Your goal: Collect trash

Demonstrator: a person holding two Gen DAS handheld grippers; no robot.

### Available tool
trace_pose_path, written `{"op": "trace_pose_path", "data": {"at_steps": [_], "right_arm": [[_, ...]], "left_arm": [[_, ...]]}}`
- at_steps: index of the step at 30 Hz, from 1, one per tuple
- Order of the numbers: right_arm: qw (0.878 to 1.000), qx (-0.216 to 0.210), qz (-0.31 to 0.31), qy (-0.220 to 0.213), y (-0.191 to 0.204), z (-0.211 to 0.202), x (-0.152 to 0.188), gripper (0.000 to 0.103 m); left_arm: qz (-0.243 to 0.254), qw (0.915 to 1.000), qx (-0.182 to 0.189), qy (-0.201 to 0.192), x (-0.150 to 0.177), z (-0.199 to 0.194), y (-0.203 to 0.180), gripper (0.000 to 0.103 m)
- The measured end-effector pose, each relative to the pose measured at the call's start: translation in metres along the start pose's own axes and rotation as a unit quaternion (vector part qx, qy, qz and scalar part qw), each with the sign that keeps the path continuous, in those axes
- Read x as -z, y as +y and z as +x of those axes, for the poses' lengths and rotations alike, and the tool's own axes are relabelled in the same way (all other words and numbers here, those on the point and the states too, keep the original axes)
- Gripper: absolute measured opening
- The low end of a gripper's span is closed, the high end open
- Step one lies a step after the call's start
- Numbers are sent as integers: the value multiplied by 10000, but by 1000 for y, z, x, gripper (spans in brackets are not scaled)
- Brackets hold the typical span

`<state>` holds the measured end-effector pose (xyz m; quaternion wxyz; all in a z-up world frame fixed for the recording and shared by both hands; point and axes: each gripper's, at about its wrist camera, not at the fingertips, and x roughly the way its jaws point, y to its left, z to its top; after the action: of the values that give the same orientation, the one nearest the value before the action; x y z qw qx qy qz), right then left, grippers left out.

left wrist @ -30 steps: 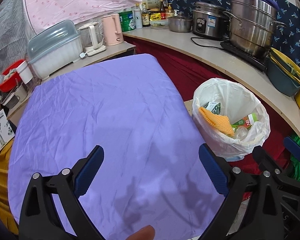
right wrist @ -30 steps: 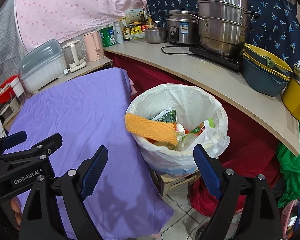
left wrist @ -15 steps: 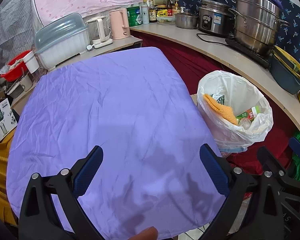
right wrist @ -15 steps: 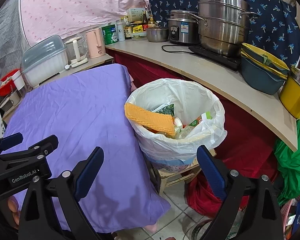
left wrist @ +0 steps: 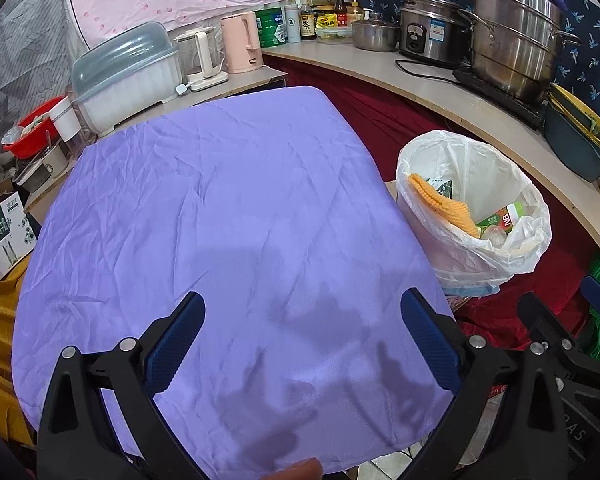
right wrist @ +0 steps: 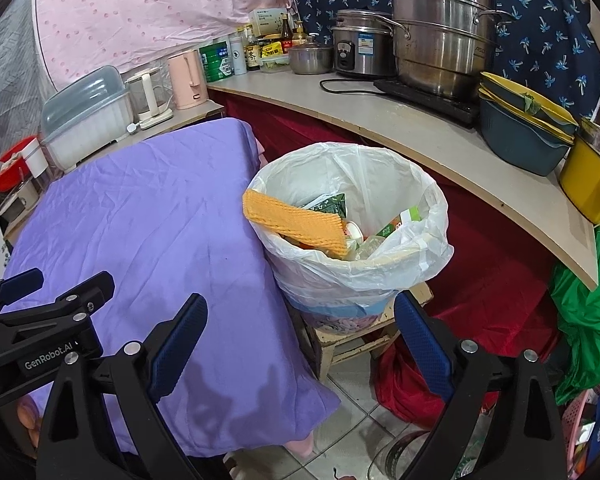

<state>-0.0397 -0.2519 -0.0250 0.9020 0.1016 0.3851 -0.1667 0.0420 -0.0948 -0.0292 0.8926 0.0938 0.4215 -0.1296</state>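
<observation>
A bin lined with a white plastic bag (right wrist: 404,264) stands on a low wooden stool right of the table; it also shows in the left wrist view (left wrist: 496,256). It holds an orange ribbed sponge cloth (right wrist: 292,220), a green carton (right wrist: 400,220) and other wrappers. The table under a purple cloth (left wrist: 220,220) has nothing on it. My left gripper (left wrist: 302,320) is open and empty above the cloth's near part. My right gripper (right wrist: 300,328) is open and empty, in front of and below the bin.
A curved counter (right wrist: 400,120) behind the bin carries steel pots (right wrist: 440,52), a rice cooker, stacked basins (right wrist: 524,132) and a yellow pot. Kettles and a dish box (left wrist: 128,76) stand behind the table. Red cloth and a green bag (right wrist: 584,312) lie on the tiled floor.
Both grippers have drawn back and up from the table and bin, so both look smaller and farther. Both stay open and empty.
</observation>
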Motion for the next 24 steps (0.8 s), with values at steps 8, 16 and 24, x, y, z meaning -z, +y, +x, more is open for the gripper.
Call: {"op": "trace_pose_path", "data": {"at_steps": [8,16,24], "right_arm": [[10000,0,9,38,-2,3,1,91],[10000,7,9,31,-3,3,2,91],[10000,55,76,19,-7,0,4,91]], "left_arm": [[25,10000,-41,35,1,3,-4,94],[38,9999,-76,89,2,5,-6,94],[4,9999,-121,104,6,6,-5,94]]}}
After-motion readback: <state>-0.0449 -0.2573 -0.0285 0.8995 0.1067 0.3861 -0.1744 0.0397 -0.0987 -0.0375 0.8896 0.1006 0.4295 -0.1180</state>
